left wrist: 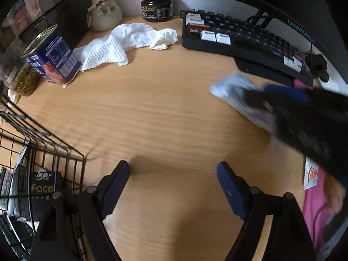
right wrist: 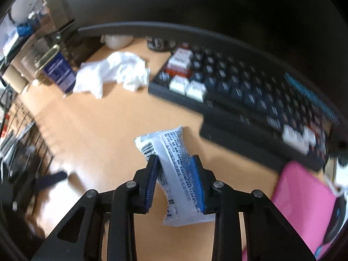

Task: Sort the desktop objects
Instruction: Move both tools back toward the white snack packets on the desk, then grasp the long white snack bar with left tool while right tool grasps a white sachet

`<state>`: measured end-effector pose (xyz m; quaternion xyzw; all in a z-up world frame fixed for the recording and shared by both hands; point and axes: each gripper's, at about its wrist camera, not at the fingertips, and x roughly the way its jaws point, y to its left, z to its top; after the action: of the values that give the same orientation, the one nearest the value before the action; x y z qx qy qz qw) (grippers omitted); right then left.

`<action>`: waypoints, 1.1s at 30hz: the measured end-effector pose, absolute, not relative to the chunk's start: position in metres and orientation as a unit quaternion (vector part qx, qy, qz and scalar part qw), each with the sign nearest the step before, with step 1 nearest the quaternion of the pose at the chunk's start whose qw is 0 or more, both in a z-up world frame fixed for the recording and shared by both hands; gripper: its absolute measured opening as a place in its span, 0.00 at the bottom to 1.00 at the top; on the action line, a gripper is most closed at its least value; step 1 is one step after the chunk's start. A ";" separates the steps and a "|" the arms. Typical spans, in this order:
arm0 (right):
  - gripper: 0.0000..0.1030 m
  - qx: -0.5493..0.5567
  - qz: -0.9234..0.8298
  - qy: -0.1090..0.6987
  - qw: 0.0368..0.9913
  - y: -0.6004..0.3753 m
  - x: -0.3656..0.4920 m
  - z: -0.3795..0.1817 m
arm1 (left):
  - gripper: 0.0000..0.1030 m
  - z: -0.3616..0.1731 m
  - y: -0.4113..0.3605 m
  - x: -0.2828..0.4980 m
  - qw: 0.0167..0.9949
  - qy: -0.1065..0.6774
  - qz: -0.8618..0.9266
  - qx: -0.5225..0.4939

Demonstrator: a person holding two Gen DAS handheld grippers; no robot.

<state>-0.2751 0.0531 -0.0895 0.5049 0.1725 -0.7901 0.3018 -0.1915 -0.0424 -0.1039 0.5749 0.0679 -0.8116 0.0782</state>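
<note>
Right gripper point(right wrist: 175, 158) clamped on white packet point(right wrist: 174, 152) above desk point(right wrist: 104, 126); left gripper point(left wrist: 173, 166) spread wide, holding nothing.

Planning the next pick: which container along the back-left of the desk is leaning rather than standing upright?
The blue tin can at the left, beside the white cloth; the dark jar stands upright.
</note>
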 end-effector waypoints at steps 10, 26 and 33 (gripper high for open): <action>0.32 0.468 -0.828 0.155 0.268 0.144 -0.225 -0.054 | 0.81 -0.075 -0.008 -0.178 0.078 0.046 -0.828 0.553; 0.42 0.490 -0.834 0.113 0.228 0.245 -0.226 -0.073 | 0.81 -0.084 0.066 -0.227 0.048 0.021 -0.820 0.570; 0.42 0.494 -0.832 0.119 0.224 0.241 -0.225 -0.079 | 0.81 -0.091 0.046 -0.211 0.047 0.024 -0.815 0.577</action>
<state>-0.2251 0.2412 -0.0790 0.4935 0.1195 -0.8317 0.2244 -0.2108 0.0455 -0.0915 0.5774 0.0236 -0.8147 0.0471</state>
